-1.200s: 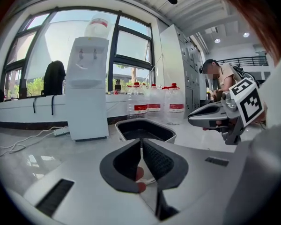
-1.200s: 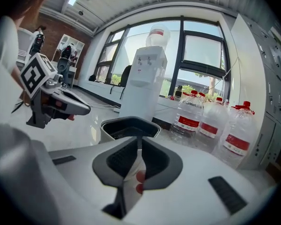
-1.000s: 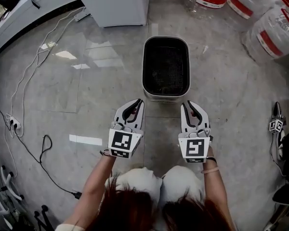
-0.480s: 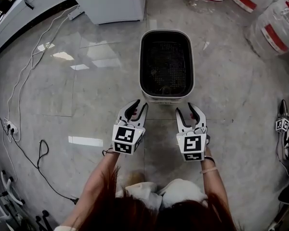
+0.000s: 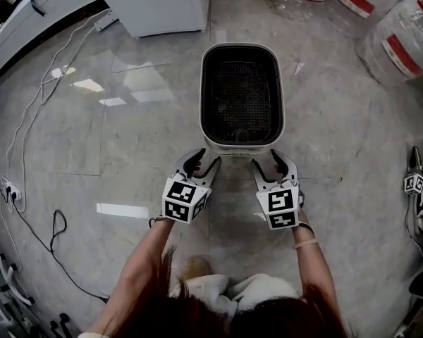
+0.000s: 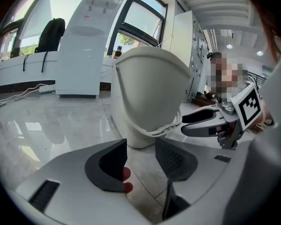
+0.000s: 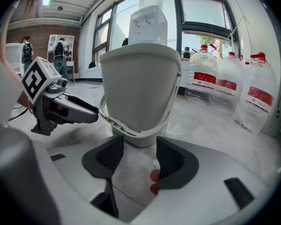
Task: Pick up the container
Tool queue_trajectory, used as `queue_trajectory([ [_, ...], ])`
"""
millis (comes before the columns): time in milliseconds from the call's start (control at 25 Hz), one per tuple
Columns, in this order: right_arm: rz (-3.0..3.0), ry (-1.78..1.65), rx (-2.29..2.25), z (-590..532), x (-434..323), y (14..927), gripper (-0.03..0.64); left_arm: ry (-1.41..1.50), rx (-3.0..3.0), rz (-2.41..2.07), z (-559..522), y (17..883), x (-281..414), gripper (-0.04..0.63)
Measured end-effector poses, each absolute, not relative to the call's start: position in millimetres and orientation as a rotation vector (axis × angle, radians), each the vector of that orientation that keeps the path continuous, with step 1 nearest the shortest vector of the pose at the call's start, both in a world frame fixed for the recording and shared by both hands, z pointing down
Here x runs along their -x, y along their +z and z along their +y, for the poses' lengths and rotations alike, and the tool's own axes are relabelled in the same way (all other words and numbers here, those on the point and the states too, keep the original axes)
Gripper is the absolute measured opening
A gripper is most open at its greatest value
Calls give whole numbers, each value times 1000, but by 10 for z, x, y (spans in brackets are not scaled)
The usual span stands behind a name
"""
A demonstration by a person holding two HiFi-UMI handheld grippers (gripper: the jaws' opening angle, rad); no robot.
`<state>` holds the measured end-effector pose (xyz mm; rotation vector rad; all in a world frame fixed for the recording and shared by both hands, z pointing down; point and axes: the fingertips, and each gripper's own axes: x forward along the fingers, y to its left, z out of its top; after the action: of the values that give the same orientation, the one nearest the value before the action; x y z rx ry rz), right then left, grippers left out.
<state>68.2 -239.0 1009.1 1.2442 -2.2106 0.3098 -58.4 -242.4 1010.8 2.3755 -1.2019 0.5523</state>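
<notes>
Head view showed your left hand-held gripper (image 5: 200,163) and right hand-held gripper (image 5: 272,164) just opening, empty, below the central white container (image 5: 241,147).

Water jugs (image 5: 398,41) top right, cables (image 5: 11,187) left, white cabinet (image 5: 158,2)

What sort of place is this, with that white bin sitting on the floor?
Probably an office or lab rather than a home: a polished stone-tile floor, big water-cooler jugs near a white dispenser, and power cables trailing across the floor.
</notes>
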Motion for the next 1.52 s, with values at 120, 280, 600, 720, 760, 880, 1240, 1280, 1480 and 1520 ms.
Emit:
queue_trajectory([
  [120,-2216,344,-1229,-2408,-671,10180,218,561,-2377,-1155,-2432,10190,536,193],
  [280,-2233,360,-1229,-2439,-638,10207,218,555,-2387,-1120,-2482,10214,472,206],
  [600,-2244,312,-1234,-2418,-600,10142,218,574,-2449,-1129,-2470,10130,441,207],
  [720,-2246,265,-1242,-2361,-601,10059,218,579,-2491,-1134,-2419,10017,432,207],
  [760,-2247,237,-1246,-2331,-599,10024,218,576,-2508,-1136,-2390,9969,430,207],
  [880,-2238,125,-1277,-2250,-615,9878,218,541,-2552,-1144,-2288,9783,423,207],
  [1240,-2130,-207,-1456,-2162,-786,9364,218,431,-2583,-1187,-2140,9315,438,207],
  [1280,-2120,-261,-1469,-2171,-794,9280,218,423,-2587,-1195,-2134,9265,439,207],
  [1480,-2119,-410,-1496,-2194,-785,8942,218,399,-2622,-1239,-2126,9005,447,207],
  [1520,-2130,-421,-1499,-2200,-773,8881,218,395,-2631,-1251,-2137,8944,455,207],
])
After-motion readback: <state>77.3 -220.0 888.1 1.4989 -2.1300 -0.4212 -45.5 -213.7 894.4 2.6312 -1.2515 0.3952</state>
